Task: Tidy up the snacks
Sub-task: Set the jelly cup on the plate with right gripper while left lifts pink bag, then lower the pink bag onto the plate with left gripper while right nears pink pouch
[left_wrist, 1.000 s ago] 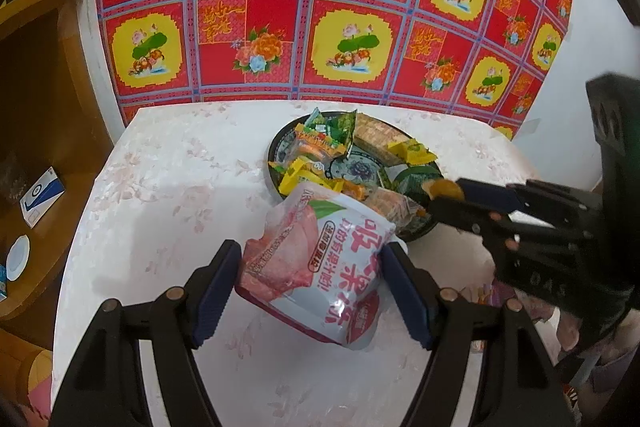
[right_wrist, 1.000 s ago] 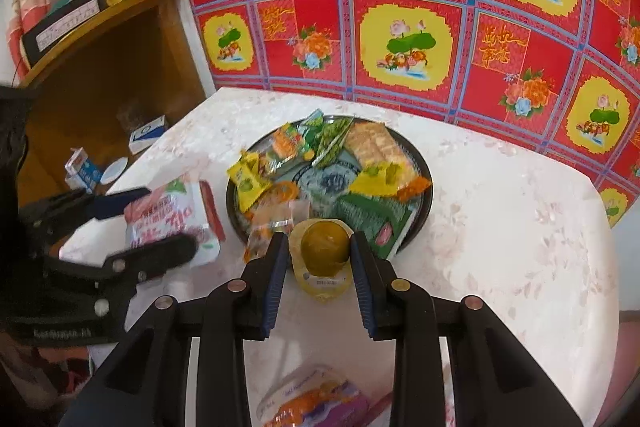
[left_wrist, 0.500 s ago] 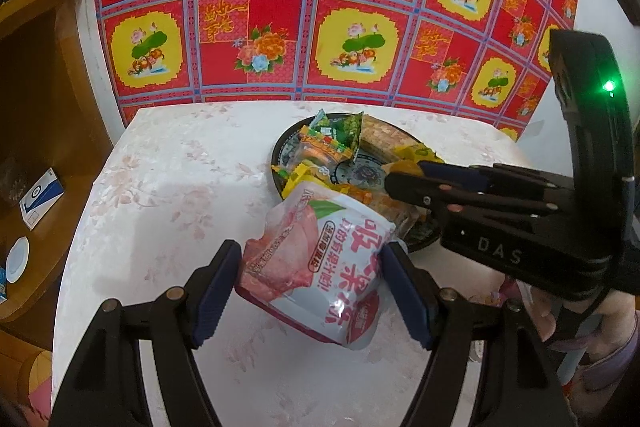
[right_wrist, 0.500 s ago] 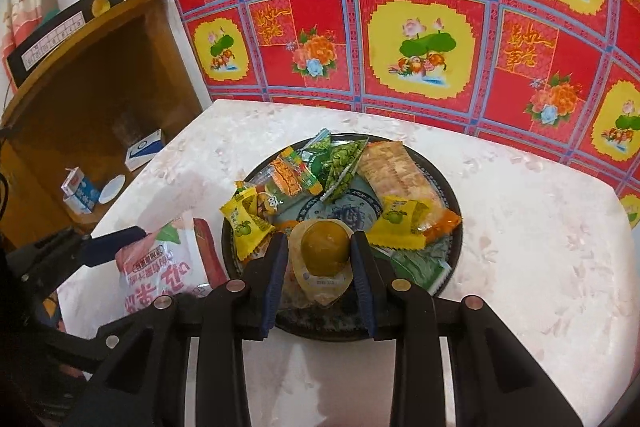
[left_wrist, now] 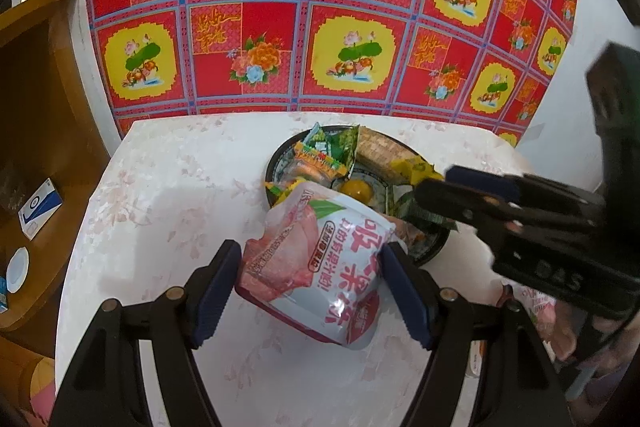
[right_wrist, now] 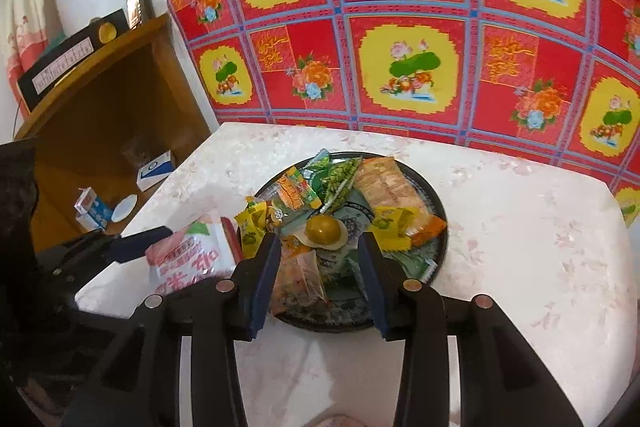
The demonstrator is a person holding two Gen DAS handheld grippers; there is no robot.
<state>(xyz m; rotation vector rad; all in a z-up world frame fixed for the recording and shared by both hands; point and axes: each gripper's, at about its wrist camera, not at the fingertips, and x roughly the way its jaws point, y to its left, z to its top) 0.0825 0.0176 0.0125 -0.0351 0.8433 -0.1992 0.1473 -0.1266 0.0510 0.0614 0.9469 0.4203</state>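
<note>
My left gripper (left_wrist: 312,261) is shut on a pink and white snack bag (left_wrist: 320,247), held just above the white table beside the dark round plate (left_wrist: 273,163). That bag also shows in the right wrist view (right_wrist: 188,259), left of the plate (right_wrist: 439,223). Several snack packets fill the plate. A yellow jelly cup (right_wrist: 323,230) lies on them, just ahead of my right gripper (right_wrist: 319,245). Its jaws are opening, and the pads stand clear of the cup on both sides. The cup (left_wrist: 356,189) and the right gripper (left_wrist: 434,187) also appear in the left wrist view.
A wooden shelf (right_wrist: 120,99) stands left of the table with small boxes and a white dish (right_wrist: 124,209). A red patterned cloth (right_wrist: 400,27) hangs behind. Another pink packet (left_wrist: 536,303) lies near the table's front right. The table (right_wrist: 520,227) ends close on the right.
My right gripper carried the jelly cup forward over the plate and has let it go; the cup now rests on the packets. The left gripper and its bag stayed put.
</note>
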